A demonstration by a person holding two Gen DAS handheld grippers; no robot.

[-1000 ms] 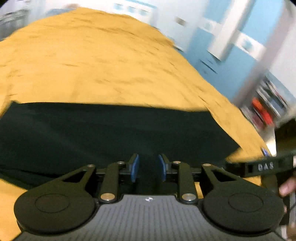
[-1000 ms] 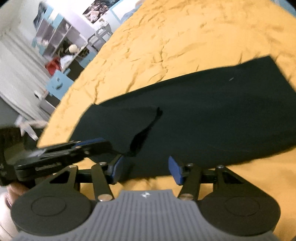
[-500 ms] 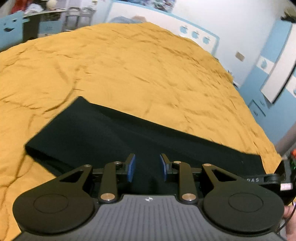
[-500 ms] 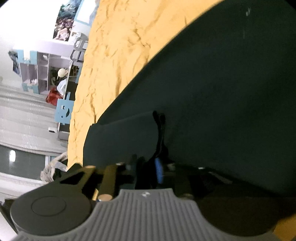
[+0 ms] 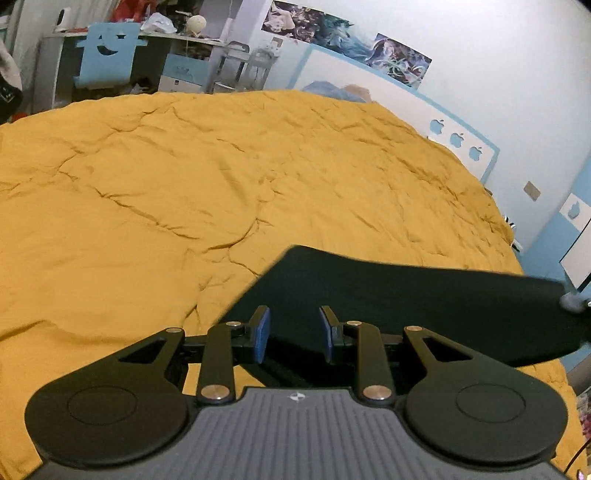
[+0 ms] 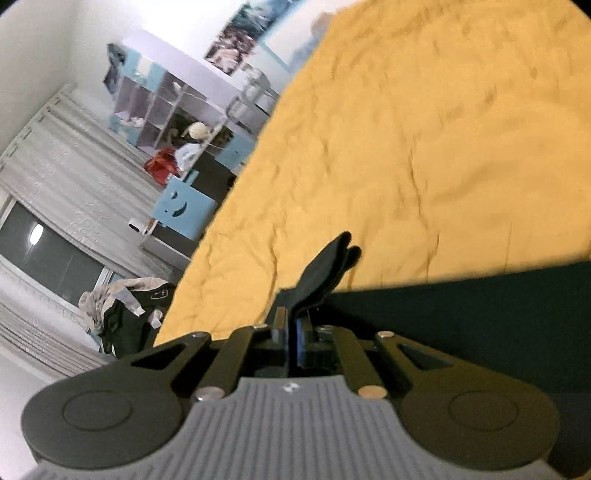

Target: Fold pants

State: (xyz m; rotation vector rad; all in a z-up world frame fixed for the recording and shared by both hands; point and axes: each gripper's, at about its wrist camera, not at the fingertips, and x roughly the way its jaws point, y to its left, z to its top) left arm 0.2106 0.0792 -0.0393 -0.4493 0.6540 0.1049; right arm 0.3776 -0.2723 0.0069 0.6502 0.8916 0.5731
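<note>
1. A wrinkled mustard-yellow bedspread (image 5: 229, 177) fills most of what I see.
2. Beyond its far edge stands a light-blue chair (image 5: 107, 55) with a smiling face cut into its back.
3. A white headboard (image 5: 388, 99) with blue apple shapes lines the wall, posters (image 5: 347, 48) above it.
4. To my right view's left, a cubby shelf (image 6: 162, 99), grey curtains (image 6: 66, 155) and heaped clothes (image 6: 122, 314).

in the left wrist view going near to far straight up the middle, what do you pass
left gripper with its jaws apart → dark pants → wrinkled yellow bedspread → white headboard with blue trim → posters on the wall
</note>
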